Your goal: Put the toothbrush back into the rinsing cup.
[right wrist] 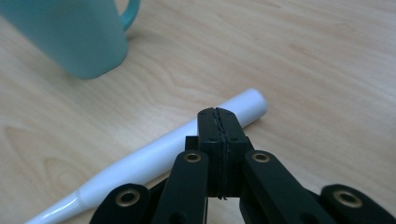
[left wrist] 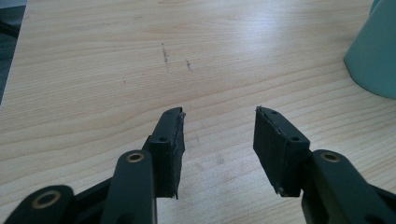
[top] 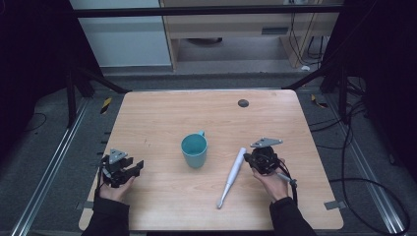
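A teal mug [top: 194, 150] stands upright in the middle of the wooden table [top: 167, 113], its handle toward the far side. A white electric toothbrush [top: 232, 177] lies flat to the mug's right, thick end away from the person. My right gripper [top: 248, 158] hovers at that thick end with its jaws pressed together and nothing between them. In the right gripper view the toothbrush [right wrist: 154, 154] runs under the right gripper [right wrist: 217, 112], with the mug [right wrist: 70, 37] beyond. My left gripper [top: 140, 166] rests near the left edge, open and empty [left wrist: 219, 116], with the mug [left wrist: 376, 56] off to its right.
A small dark round disc [top: 243, 103] sits near the table's far edge. Black frame bars and cables surround the table on the floor. Faint pencil-like marks [left wrist: 164, 53] show on the wood ahead of the left gripper.
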The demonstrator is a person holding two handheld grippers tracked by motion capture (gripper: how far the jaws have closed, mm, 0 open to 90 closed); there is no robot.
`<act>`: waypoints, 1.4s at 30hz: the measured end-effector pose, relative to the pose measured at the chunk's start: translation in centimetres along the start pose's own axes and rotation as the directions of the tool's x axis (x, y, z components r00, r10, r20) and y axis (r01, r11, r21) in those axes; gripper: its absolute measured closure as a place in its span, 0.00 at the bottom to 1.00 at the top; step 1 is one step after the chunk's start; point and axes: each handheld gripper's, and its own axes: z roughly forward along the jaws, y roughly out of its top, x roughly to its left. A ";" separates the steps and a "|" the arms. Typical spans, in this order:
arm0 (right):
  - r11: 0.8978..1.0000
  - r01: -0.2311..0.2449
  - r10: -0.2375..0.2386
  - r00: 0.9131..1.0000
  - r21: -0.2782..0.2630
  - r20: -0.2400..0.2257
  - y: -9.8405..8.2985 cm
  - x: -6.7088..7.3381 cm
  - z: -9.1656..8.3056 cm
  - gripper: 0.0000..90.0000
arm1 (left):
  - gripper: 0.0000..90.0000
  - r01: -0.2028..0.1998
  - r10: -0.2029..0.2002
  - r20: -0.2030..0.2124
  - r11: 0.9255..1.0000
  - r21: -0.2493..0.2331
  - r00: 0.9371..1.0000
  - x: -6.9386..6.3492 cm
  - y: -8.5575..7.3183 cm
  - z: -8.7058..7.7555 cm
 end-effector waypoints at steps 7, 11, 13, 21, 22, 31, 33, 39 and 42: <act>1.000 -0.013 0.013 0.999 0.006 0.034 1.5 -0.7 2.4 1.00 | 0.58 0.002 -0.002 0.001 1.000 0.000 1.000 0.1 0.0 0.0; 1.000 -0.022 0.022 0.999 0.006 0.040 1.5 -0.9 3.7 1.00 | 0.58 -0.003 0.003 0.001 1.000 0.004 1.000 0.1 0.0 0.0; 1.000 -0.021 0.021 0.999 -0.001 0.038 1.7 -1.0 4.3 1.00 | 0.58 -0.004 0.004 0.001 1.000 0.005 1.000 0.1 0.0 0.1; 1.000 -0.017 0.016 0.999 0.020 0.043 2.0 -1.2 5.7 1.00 | 0.58 -0.005 0.005 0.001 1.000 0.004 1.000 0.1 0.0 0.1; 1.000 -0.015 0.014 0.999 0.022 0.044 2.0 -1.2 5.7 1.00 | 0.58 -0.005 0.005 0.001 1.000 0.004 1.000 0.1 0.0 0.1; 0.998 -0.012 0.008 0.998 0.057 0.061 1.8 -1.4 6.1 1.00 | 0.59 -0.005 0.005 0.001 1.000 0.004 1.000 0.1 0.0 0.1; 0.998 -0.012 0.008 0.998 0.064 0.065 1.7 -1.5 5.9 1.00 | 0.59 -0.005 0.005 0.002 1.000 0.004 1.000 0.1 0.0 0.1; 0.997 -0.004 -0.002 0.997 0.082 0.077 1.6 -1.7 5.5 1.00 | 0.59 -0.006 0.006 0.003 1.000 0.004 1.000 0.0 0.0 0.1; 0.996 -0.003 -0.005 0.996 0.094 0.084 1.5 -1.9 5.4 1.00 | 0.59 -0.006 0.006 0.002 1.000 0.003 1.000 0.1 0.0 0.0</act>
